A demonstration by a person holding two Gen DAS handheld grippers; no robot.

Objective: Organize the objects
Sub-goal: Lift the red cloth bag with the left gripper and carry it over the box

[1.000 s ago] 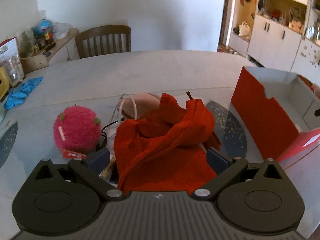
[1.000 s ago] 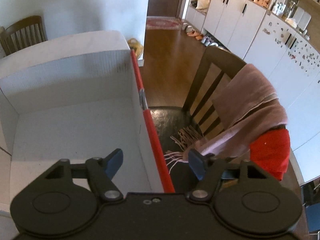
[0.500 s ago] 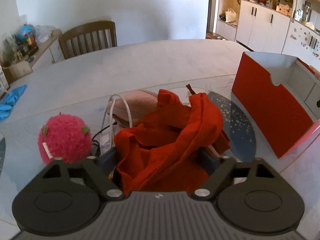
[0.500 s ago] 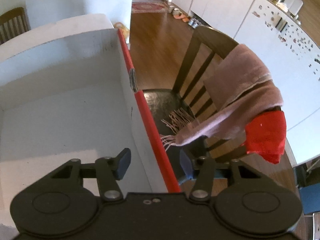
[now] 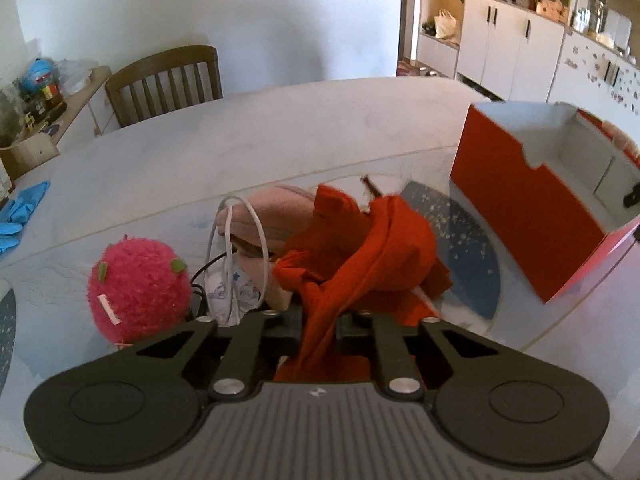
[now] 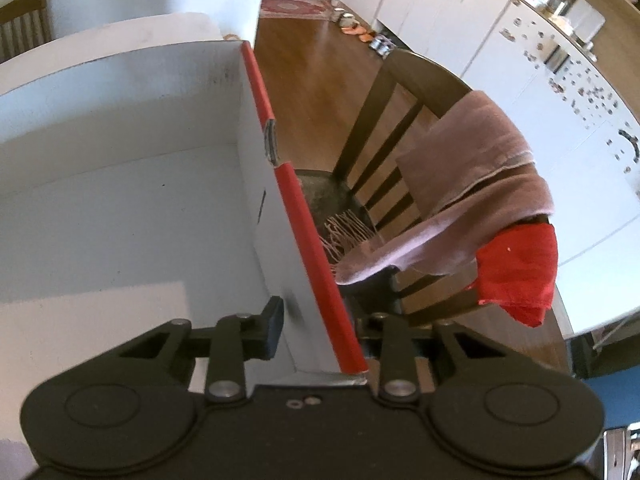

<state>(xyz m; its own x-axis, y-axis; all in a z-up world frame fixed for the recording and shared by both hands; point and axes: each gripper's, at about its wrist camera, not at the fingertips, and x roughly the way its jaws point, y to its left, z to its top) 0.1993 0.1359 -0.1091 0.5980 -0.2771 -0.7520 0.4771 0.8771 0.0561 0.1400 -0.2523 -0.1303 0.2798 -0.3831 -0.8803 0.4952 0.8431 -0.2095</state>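
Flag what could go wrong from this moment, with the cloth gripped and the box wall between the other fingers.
1. The left gripper is closing on the red cloth, which drapes over the white cable; lifting may drag it.
2. The right gripper is closing on the thin wall of the red box; pulling may tip or bend it.

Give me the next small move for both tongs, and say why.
Probably lift the red cloth toward the box. The left tongs are closing on a fold of it; the right tongs, also closing, straddle the box wall, seemingly to steady it, and the box looks empty.
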